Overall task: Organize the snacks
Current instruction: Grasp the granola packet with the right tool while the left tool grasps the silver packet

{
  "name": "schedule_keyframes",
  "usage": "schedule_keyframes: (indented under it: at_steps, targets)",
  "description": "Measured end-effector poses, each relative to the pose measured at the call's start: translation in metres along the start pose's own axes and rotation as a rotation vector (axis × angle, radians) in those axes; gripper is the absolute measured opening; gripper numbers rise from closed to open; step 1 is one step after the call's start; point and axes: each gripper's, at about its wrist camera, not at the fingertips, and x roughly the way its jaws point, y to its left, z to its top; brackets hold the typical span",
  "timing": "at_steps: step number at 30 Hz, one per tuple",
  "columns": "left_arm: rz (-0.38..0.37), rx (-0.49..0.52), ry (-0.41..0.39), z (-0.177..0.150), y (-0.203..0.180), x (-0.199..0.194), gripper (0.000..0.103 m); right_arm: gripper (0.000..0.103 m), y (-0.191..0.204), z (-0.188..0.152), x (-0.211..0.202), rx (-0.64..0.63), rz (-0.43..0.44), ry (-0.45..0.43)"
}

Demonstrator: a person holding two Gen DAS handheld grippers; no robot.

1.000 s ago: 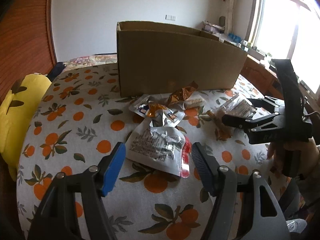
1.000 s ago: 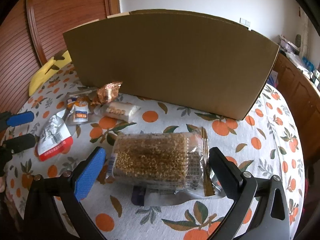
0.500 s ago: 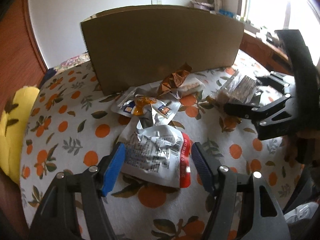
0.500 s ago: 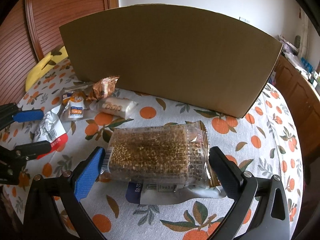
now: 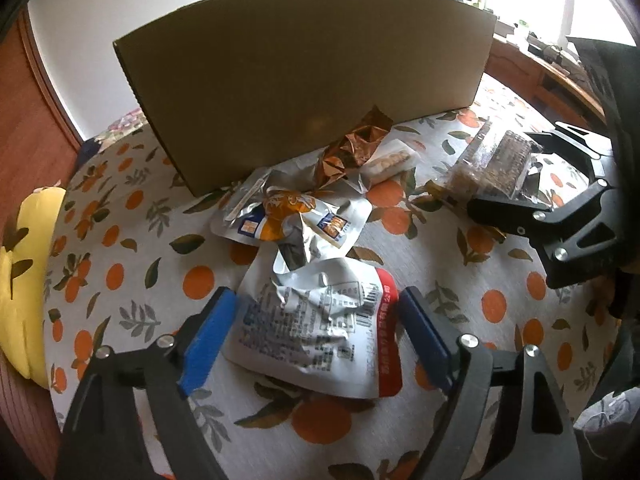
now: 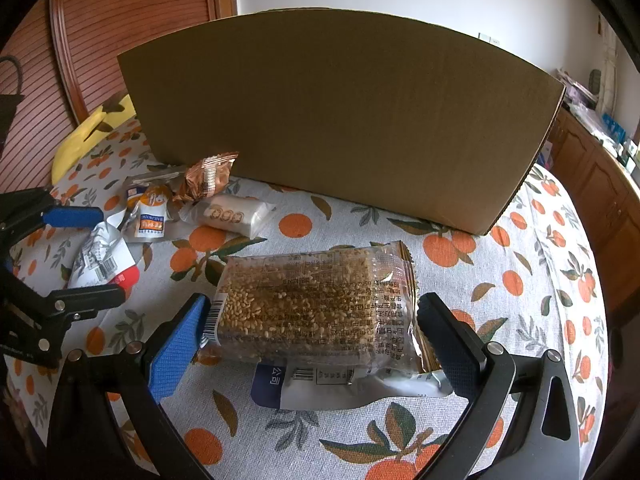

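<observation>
Both grippers have been closing in on their packets. Left gripper (image 5: pixel 316 328) is straddling the white-and-red pouch (image 5: pixel 320 328), jaws spread; right gripper (image 6: pixel 312 340) is gaping around the sesame bar pack (image 6: pixel 316 304), lying before the cardboard box (image 6: pixel 340 120).

Each tool, the left tool (image 5: pixel 316 334) and the right tool (image 6: pixel 316 334) alike, has a black angular frame with triangular cut-outs and silver screw heads, one finger faced with a bright blue ribbed pad, the other dark navy.
</observation>
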Motion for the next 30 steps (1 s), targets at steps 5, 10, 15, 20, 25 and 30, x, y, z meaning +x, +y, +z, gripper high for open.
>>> schedule_keyframes:
  at_steps: [5,10,15,20,25,30]
  targets:
    - [-0.033,-0.005,0.024,0.004,0.003,0.004,0.088,0.103,-0.003,-0.001,-0.001,0.004,0.005,-0.002]
    - [-0.042,0.009,0.021,0.006,0.005,0.005,0.090,0.103,-0.004,0.000,-0.002,0.006,0.008,-0.003]
    - [-0.047,0.018,0.033,0.004,0.003,0.003,0.085,0.103,-0.004,-0.001,-0.003,0.007,0.009,-0.004]
    - [-0.055,0.033,0.011,-0.008,-0.001,-0.009,0.060,0.103,-0.005,-0.001,-0.003,0.009,0.011,-0.003]
    - [-0.035,0.033,-0.022,-0.019,-0.001,-0.017,0.053,0.102,-0.006,-0.001,-0.004,0.015,0.017,-0.010]
    - [-0.033,0.013,-0.066,-0.024,0.000,-0.030,0.053,0.081,-0.016,-0.001,-0.010,0.062,0.026,-0.032]
